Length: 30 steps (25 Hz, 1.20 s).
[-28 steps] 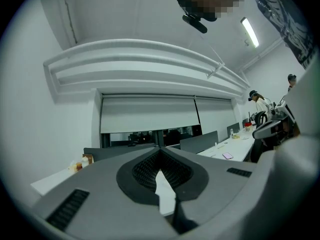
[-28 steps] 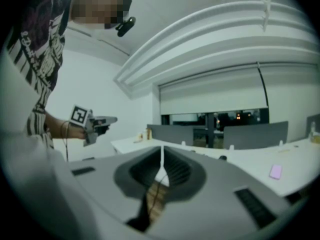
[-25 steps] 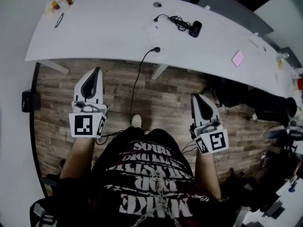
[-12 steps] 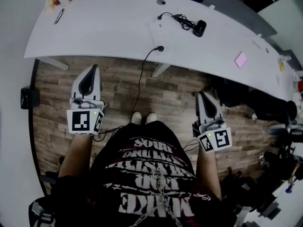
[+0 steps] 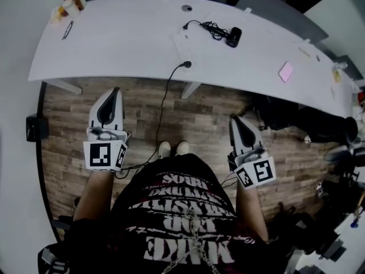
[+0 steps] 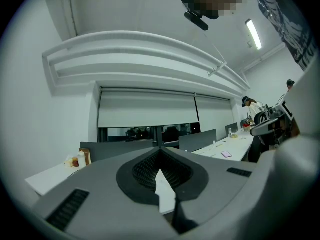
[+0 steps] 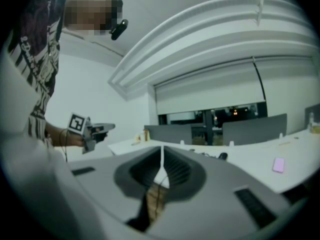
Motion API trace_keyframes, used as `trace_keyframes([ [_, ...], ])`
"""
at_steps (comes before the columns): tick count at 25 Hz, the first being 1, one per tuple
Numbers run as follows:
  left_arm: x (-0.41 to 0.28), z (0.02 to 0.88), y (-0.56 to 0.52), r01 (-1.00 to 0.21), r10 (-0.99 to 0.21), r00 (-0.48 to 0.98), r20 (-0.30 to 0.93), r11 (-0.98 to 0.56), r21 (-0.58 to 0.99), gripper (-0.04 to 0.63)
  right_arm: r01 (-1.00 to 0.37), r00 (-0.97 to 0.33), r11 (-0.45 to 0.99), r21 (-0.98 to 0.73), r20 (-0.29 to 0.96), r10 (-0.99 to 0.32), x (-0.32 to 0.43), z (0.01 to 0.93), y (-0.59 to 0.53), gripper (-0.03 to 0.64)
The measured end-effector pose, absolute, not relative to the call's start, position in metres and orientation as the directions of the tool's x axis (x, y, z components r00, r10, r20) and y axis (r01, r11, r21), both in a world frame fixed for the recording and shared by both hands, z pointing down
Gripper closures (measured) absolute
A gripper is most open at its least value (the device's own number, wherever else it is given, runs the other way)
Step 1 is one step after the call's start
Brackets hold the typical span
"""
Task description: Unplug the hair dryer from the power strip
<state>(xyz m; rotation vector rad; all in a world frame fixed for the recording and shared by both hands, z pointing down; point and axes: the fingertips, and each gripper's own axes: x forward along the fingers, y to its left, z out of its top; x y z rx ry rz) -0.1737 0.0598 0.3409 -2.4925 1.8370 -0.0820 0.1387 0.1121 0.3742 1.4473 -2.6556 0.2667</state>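
Observation:
A black hair dryer (image 5: 234,36) lies on the far side of the white curved table (image 5: 114,44), its cord (image 5: 211,26) bunched to its left. Beside the cord lies a pale flat strip (image 5: 183,40), hard to make out against the tabletop. A black cable (image 5: 165,99) drops from the table's near edge to the floor. My left gripper (image 5: 116,90) and right gripper (image 5: 234,119) are held over the wooden floor, short of the table, both shut and empty. The left gripper view shows its jaw tips (image 6: 160,149) meeting. The right gripper view shows the same (image 7: 161,149), with the hair dryer (image 7: 222,156) far ahead.
A pink flat object (image 5: 286,71) lies on the table to the right. Bottles (image 5: 68,4) and a pen (image 5: 68,28) sit at its far left end. Dark chairs and bags (image 5: 308,121) crowd the right side. A black box (image 5: 34,125) stands on the floor at left.
Both grippers stay shut and hardly move. A second shoe has come up beside the first below the hanging cable.

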Motion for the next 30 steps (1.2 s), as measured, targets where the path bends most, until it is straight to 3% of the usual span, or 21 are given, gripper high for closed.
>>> trace_keyframes([
  [12,-0.132,0.311,0.040,-0.934,-0.942,0.337,-0.015,-0.332,-0.135,0.574,-0.868,-0.492,0.480,-0.127,0.093,-0.866,0.184,0.367,0.104,0.580],
  [23,-0.089,0.294,0.029,-0.937,-0.947,0.318,-0.038,-0.308,-0.164,0.574,-0.839,-0.538,0.528,-0.130,0.066,-0.840,0.215,0.362,0.083,0.580],
  [30,-0.091,0.312,0.045,-0.957,-0.964,0.267,0.010,-0.267,-0.115,0.572,-0.826,-0.562,0.553,-0.105,0.088,-0.822,0.222,0.376,0.077,0.580],
])
